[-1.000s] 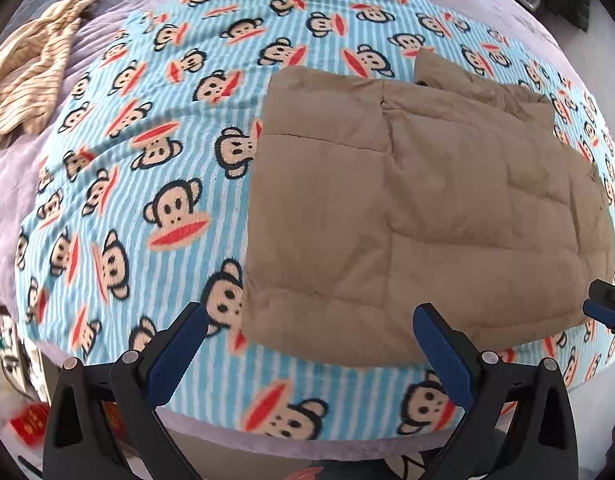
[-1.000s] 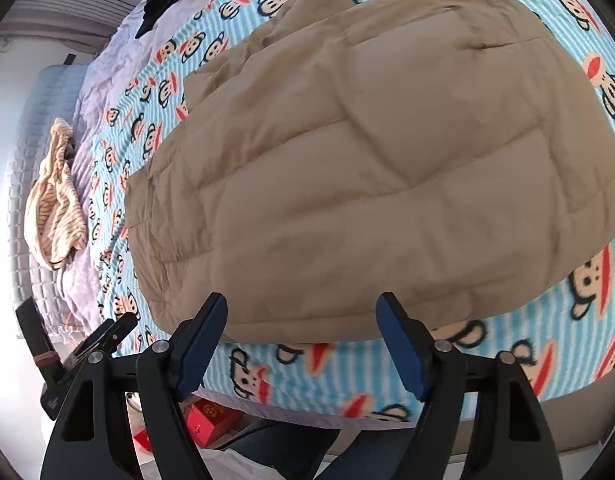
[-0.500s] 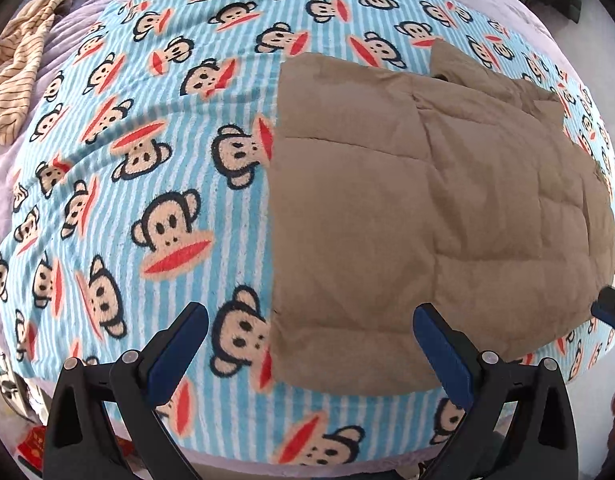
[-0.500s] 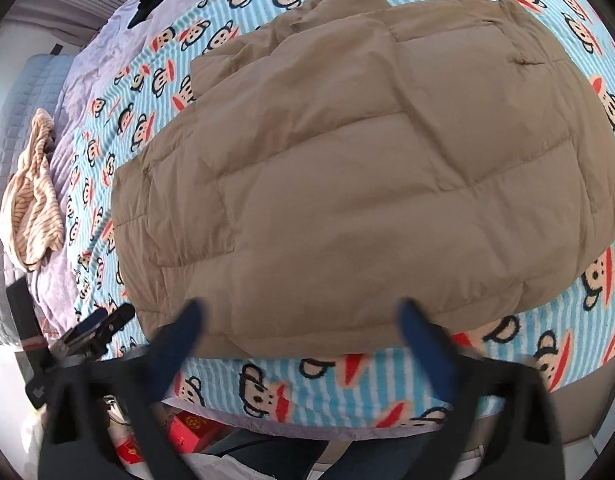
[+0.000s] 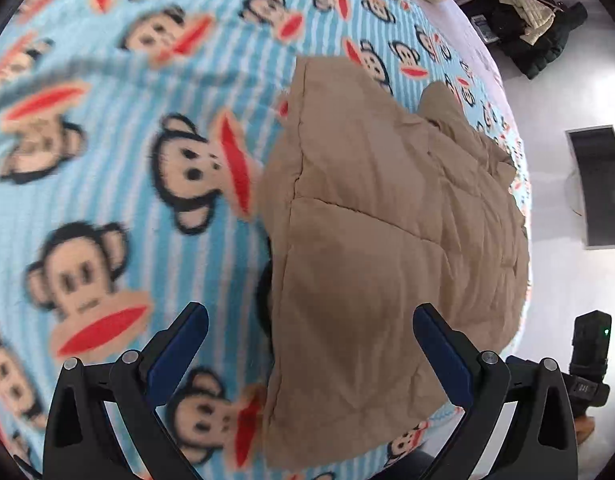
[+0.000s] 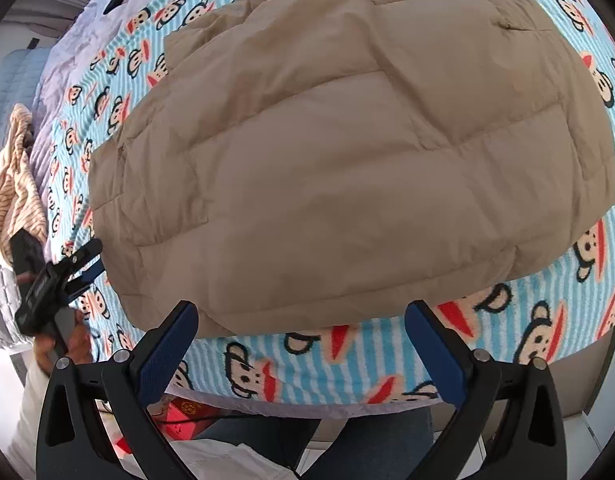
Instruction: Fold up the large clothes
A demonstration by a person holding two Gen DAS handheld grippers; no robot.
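Monkey-print blanket (image 6: 347,364) in blue stripes fills both my views, and the tan quilted jacket (image 6: 347,152) lies flat on it near the bed's front edge, looking folded over, though from this angle I can't be sure how many layers. My right gripper (image 6: 303,344) hangs over the jacket's near hem, blue pads spread wide and gripping nothing. My left gripper (image 5: 311,348) hovers over the jacket's side edge, equally wide apart and empty.
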